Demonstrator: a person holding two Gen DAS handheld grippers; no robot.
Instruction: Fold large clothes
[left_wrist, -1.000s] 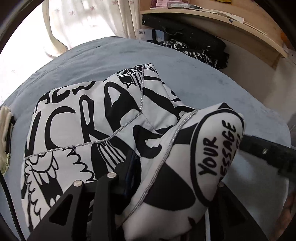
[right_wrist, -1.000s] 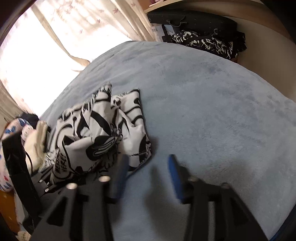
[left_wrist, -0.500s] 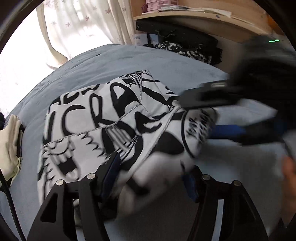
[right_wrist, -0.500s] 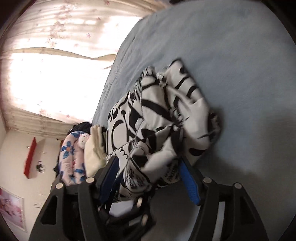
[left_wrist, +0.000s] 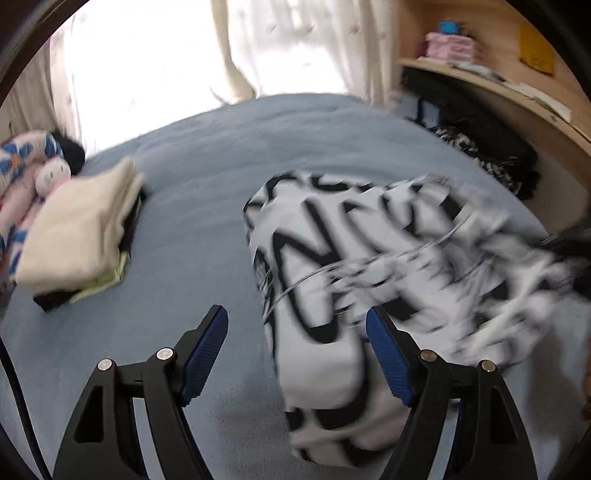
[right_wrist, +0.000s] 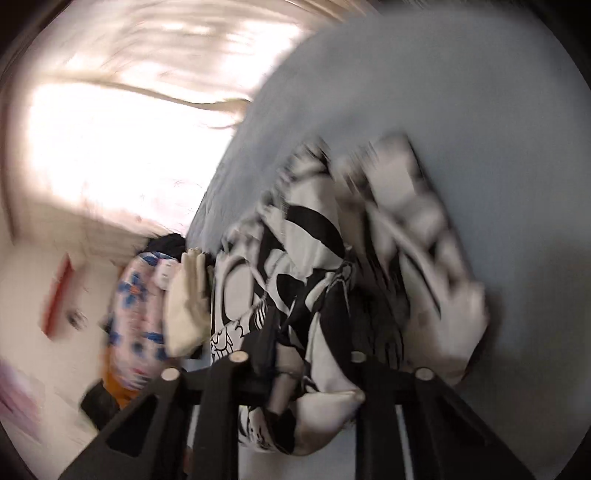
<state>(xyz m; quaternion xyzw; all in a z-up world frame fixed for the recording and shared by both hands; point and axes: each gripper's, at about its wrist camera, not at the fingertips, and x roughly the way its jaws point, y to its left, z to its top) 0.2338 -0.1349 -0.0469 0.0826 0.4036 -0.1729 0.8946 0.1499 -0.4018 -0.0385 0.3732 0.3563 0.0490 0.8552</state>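
One black-and-white garment (left_wrist: 369, 266) lay on the bed (left_wrist: 207, 177); right gripper (right_wrist: 306, 373) jaws had just clamped onto it, left gripper (left_wrist: 299, 354) jaws had just spread, pads clear of it.

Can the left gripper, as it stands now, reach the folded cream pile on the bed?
Probably yes. The left gripper is open and holds nothing, and only bare blue bed cover lies between it and the cream pile. The black-and-white garment lies to the other side, against its right finger.
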